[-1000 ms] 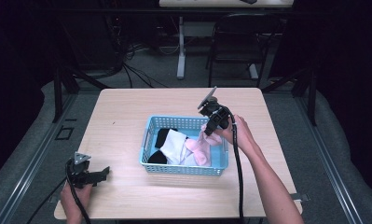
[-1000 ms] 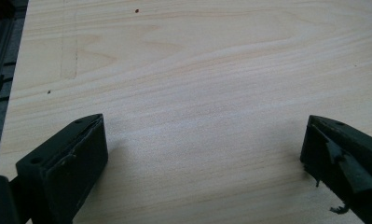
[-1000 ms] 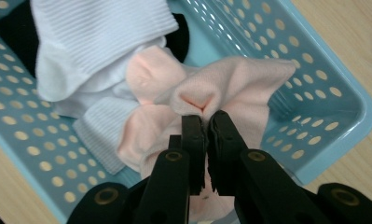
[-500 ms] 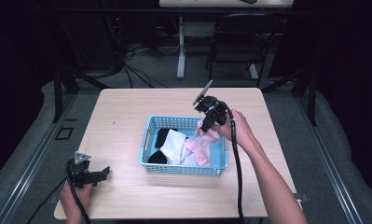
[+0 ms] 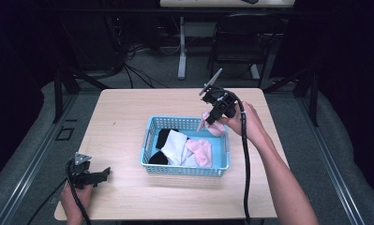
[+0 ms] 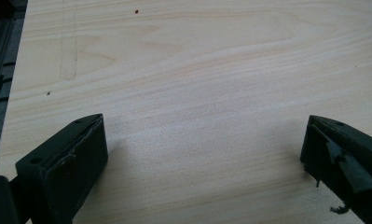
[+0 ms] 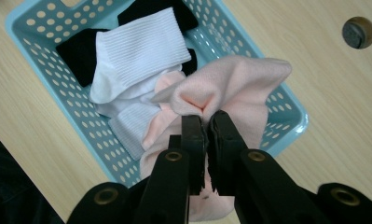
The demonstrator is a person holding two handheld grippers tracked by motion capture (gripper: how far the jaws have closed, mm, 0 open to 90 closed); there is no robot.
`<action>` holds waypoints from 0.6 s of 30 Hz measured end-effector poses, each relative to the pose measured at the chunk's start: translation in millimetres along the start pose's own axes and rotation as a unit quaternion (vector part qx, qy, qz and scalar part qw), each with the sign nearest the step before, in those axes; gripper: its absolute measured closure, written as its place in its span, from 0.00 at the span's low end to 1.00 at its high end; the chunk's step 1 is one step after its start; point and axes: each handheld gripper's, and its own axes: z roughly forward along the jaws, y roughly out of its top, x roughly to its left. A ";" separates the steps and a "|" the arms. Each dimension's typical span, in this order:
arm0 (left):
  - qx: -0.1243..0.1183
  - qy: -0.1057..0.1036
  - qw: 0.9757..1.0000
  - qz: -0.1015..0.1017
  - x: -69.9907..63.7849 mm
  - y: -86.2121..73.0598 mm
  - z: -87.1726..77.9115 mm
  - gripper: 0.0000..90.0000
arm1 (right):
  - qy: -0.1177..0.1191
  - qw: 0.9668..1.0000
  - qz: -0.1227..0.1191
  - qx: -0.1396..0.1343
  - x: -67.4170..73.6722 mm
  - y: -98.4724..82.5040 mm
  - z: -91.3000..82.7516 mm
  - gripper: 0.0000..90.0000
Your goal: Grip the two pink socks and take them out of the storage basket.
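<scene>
Right gripper view: the right gripper (image 7: 204, 122) has its jaws clenched on a pink sock (image 7: 239, 84), held above the right end of the blue basket (image 7: 30, 28). At the table's near left, the left gripper (image 5: 88, 176) rests with jaws spread, holding nothing.

Socks (image 5: 180, 147) lie in the basket (image 5: 184, 169) on the table (image 5: 128, 108)

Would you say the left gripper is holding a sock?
No, the left gripper has open jaws with only bare table between them.
</scene>
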 end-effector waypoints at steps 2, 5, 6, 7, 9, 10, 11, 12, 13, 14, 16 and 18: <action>0.000 0.000 1.000 0.000 0.0 0.0 0.0 0.01 | -0.005 1.000 0.006 -0.005 -0.9 -0.8 -5.1 0.95; 0.000 0.000 1.000 0.000 -0.1 0.0 -0.1 0.01 | -0.007 1.000 0.007 -0.008 -2.2 -2.1 -10.2 0.95; 0.000 0.000 1.000 0.000 0.0 0.0 0.0 0.01 | -0.008 1.000 0.008 -0.012 -2.5 -3.0 -12.4 0.95; 0.000 0.000 1.000 0.000 -0.1 -0.1 -0.1 0.01 | -0.010 1.000 0.005 -0.011 -3.4 -4.9 -16.5 0.95; 0.000 0.000 1.000 0.000 0.0 0.0 0.0 0.01 | -0.008 1.000 0.007 -0.017 -3.9 -6.2 -17.9 0.95; 0.000 0.000 1.000 0.000 0.0 0.0 0.0 0.01 | -0.012 1.000 0.011 -0.017 -5.6 -7.9 -19.9 0.95; 0.000 0.000 1.000 0.000 0.0 0.0 0.0 0.01 | -0.012 1.000 0.011 -0.017 -5.6 -7.9 -19.9 0.95; 0.000 0.000 1.000 0.000 0.0 0.0 0.0 0.01 | -0.016 1.000 0.016 -0.014 -8.1 -9.9 -22.1 0.95; 0.000 0.000 1.000 0.000 0.0 0.0 0.0 0.01 | -0.016 1.000 0.016 -0.014 -8.1 -9.9 -22.1 0.95; 0.000 0.000 1.000 0.000 0.0 0.0 0.1 0.01 | -0.019 0.999 0.022 -0.020 -11.2 -13.8 -25.7 0.95; 0.000 0.000 1.000 0.000 0.1 0.1 0.0 0.01 | -0.020 0.999 0.023 -0.020 -12.8 -15.3 -26.9 0.95; 0.000 0.000 1.000 0.000 0.1 0.1 0.1 0.01 | -0.023 0.999 0.036 -0.025 -19.8 -21.7 -30.5 0.95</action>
